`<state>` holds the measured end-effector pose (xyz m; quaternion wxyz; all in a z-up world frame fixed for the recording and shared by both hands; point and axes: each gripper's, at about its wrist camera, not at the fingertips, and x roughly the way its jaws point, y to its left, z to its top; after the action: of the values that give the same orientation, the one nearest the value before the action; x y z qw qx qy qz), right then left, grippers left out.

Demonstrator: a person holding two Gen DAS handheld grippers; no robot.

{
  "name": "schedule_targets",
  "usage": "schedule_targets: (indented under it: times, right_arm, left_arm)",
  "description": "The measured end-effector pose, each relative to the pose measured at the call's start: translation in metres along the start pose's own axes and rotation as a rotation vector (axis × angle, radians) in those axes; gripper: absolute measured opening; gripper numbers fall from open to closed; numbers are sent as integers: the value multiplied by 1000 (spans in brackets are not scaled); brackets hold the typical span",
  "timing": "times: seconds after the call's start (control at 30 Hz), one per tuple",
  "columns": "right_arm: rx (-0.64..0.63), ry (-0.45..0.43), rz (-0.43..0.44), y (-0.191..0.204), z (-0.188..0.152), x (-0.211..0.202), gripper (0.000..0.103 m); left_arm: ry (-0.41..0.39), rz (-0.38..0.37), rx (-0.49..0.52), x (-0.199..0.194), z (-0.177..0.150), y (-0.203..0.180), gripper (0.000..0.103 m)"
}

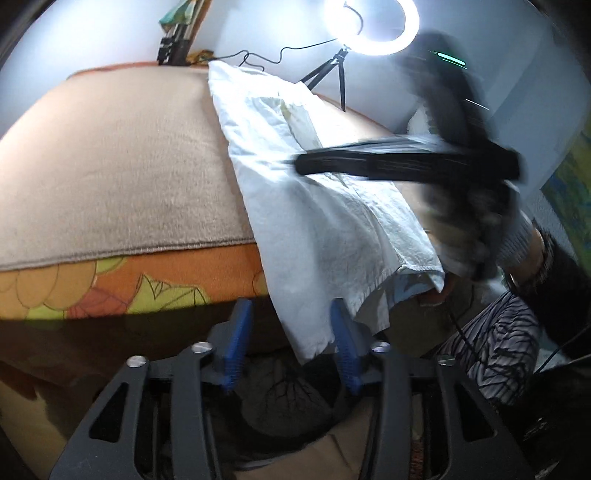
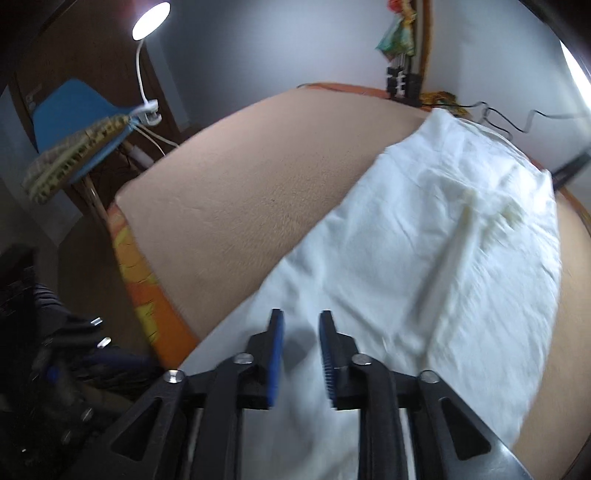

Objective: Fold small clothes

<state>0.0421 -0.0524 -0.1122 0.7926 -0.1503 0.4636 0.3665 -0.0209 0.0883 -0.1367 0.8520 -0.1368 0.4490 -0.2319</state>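
No brand, label or writing can be read in either view. Taking the beige blanket (image 1: 110, 166) as landmark: at its left in the right wrist view stand a blue chair (image 2: 74, 110) and a clip lamp (image 2: 149, 22). The white garment (image 1: 306, 192) lies lengthwise on the blanket's right part, its near end hanging over the edge. The left gripper (image 1: 291, 325) is below that edge, its jaws apart, the hanging hem touching the right blue pad. The right gripper (image 2: 301, 350) hovers over the garment, jaws apart, gripping nothing; from the left it is motion-blurred, hiding cloth. A ring light (image 1: 373, 26) stands behind the blanket's far right.
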Motion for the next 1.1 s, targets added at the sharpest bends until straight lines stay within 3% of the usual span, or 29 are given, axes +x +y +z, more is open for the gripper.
schedule_targets:
  times: [0.17, 0.3, 0.37, 0.47, 0.6, 0.67, 0.73, 0.83, 0.9, 1.0, 1.1]
  right_arm:
    - [168, -38, -1, -38, -68, -74, 41]
    - [382, -5, 32, -79, -128, -104, 46]
    - [462, 29, 80, -96, -148, -103, 46]
    - [510, 64, 75, -110, -164, -93, 46]
    - [535, 96, 182, -118, -168, -74, 46]
    - [534, 106, 199, -119, -171, -68, 46]
    - [551, 112, 237, -117, -174, -63, 45]
    - [581, 112, 307, -116, -173, -51, 36]
    - [582, 110, 334, -114, -172, -47, 19]
    - [605, 61, 385, -113, -172, -55, 10]
    - [659, -8, 459, -115, -174, -69, 8]
  left_arm:
    - [54, -69, -85, 7, 9, 10, 49]
    - [97, -123, -168, 18, 14, 20, 49]
    - [121, -141, -179, 23, 15, 20, 49]
    - [156, -166, -192, 32, 14, 15, 49]
    - [163, -183, -200, 37, 12, 11, 46]
    - [160, -194, -203, 37, 13, 10, 42]
    - [164, -202, -203, 37, 13, 8, 31]
    - [172, -225, -217, 38, 12, 10, 19]
    - [165, -248, -231, 37, 12, 11, 12]
    - [136, -283, -237, 25, 13, 10, 9]
    - [118, -336, -255, 20, 17, 7, 9]
